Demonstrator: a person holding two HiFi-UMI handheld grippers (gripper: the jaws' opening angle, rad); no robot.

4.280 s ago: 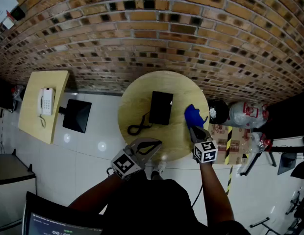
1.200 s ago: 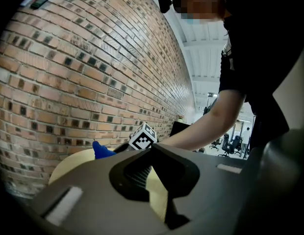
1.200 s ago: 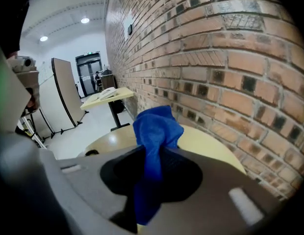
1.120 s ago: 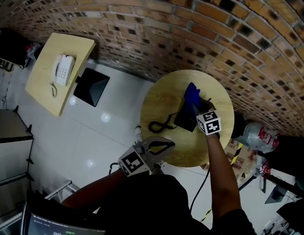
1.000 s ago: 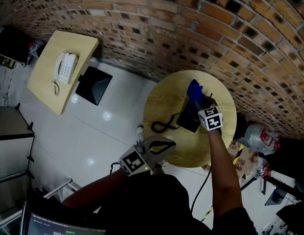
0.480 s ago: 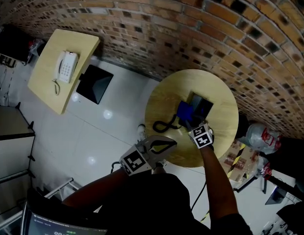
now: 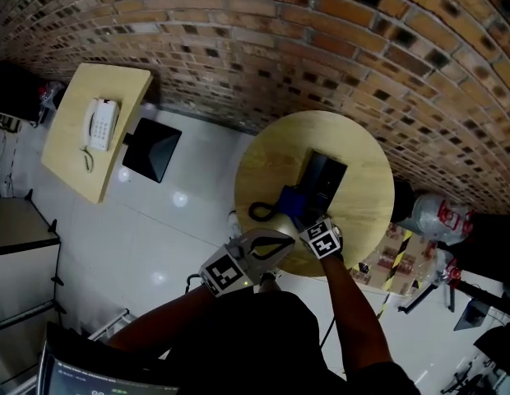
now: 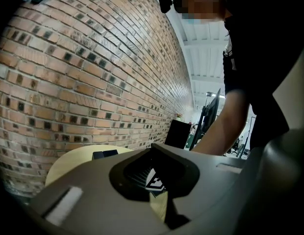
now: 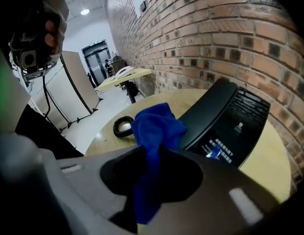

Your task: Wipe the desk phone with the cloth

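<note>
A black desk phone (image 7: 323, 178) lies on the round wooden table (image 7: 362, 212), its coiled cord (image 7: 263, 214) trailing left. My right gripper (image 7: 303, 217) is shut on a blue cloth (image 7: 289, 197), which touches the phone's near left end. In the right gripper view the cloth (image 9: 157, 126) bunches out of the right gripper (image 9: 148, 173) beside the phone's handset (image 9: 211, 114), with the cord (image 9: 123, 126) behind it. My left gripper (image 7: 281, 241) hangs at the table's near edge, shut and holding nothing. In the left gripper view it (image 8: 159, 190) points along the brick wall.
A brick wall (image 7: 238, 48) runs behind the table. A square table (image 7: 70, 167) at the left carries a white phone (image 7: 99, 123), with a black box (image 7: 150, 149) beside it on the tiled floor. Bags and cartons (image 7: 419, 220) crowd the right.
My right gripper has dragged the blue cloth from the phone's far end across it to its near left end. The left gripper has stayed put.
</note>
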